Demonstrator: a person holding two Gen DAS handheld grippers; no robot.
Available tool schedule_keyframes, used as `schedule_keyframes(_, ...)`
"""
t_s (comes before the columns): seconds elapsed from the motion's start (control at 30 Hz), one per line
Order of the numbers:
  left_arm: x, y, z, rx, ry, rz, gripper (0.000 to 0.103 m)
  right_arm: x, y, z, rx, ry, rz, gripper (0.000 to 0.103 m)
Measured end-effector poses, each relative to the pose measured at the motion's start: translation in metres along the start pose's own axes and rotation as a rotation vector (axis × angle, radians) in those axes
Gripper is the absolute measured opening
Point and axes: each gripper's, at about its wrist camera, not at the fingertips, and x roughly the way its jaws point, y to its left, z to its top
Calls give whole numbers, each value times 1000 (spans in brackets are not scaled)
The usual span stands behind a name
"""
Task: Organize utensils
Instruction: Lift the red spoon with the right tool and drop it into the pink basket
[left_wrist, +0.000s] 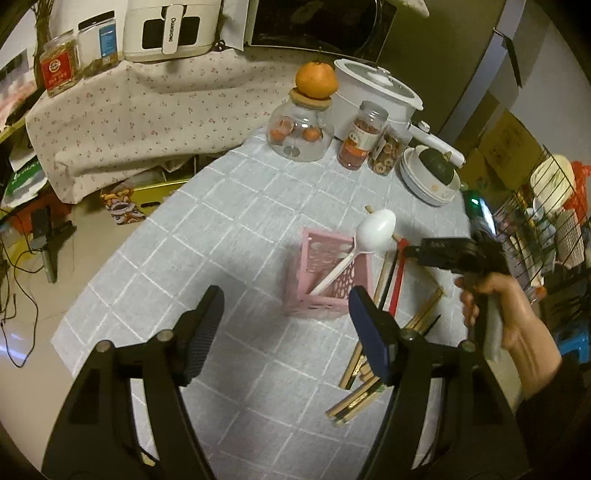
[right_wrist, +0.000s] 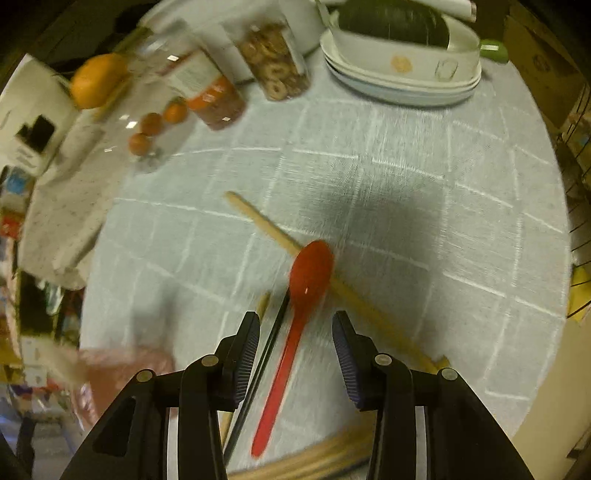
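Pink perforated plastic utensil holder (left_wrist: 327, 280) stands upright on the grey checked tabletop (left_wrist: 221, 236), a white plastic spoon (left_wrist: 364, 240) leaning inside it. Left hand-held gripper (left_wrist: 286, 328) hangs open before it, empty. Right hand-held gripper (right_wrist: 295, 354), jaws parted, straddles a red plastic spoon (right_wrist: 295, 321) lying across wooden chopsticks (right_wrist: 273, 230), pads not touching it.

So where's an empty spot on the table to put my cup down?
The big bare stretch of checked tablecloth left of the pink holder is free, up to the glass jar. Right of the holder it's crowded: red spoon, chopsticks and the right gripper. The far edge is packed with jars and stacked bowls.
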Motion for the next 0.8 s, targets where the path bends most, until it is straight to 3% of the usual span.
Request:
schedule_keyframes(0.17, -2, 7, -2, -7, 4, -4, 70, 14, 9, 9, -12, -49, -78, 38)
schedule_keyframes(0.23, -1, 10, -2, -13, 9, -5, 70, 15, 14, 12, -29, -71, -126, 27)
schedule_keyframes(0.37, 1, 14, -3, -24, 18, -2, 70, 13, 16, 12, -59, -99, -167, 26)
schedule_keyframes(0.53, 1, 13, -3, -35, 19, -18, 70, -18, 10, 2, -44, -168, -103, 26)
schedule_keyframes(0.8, 7, 10, -3, -38, 39, -26, 70, -129, 37, -42, -112, -457, 39, 26)
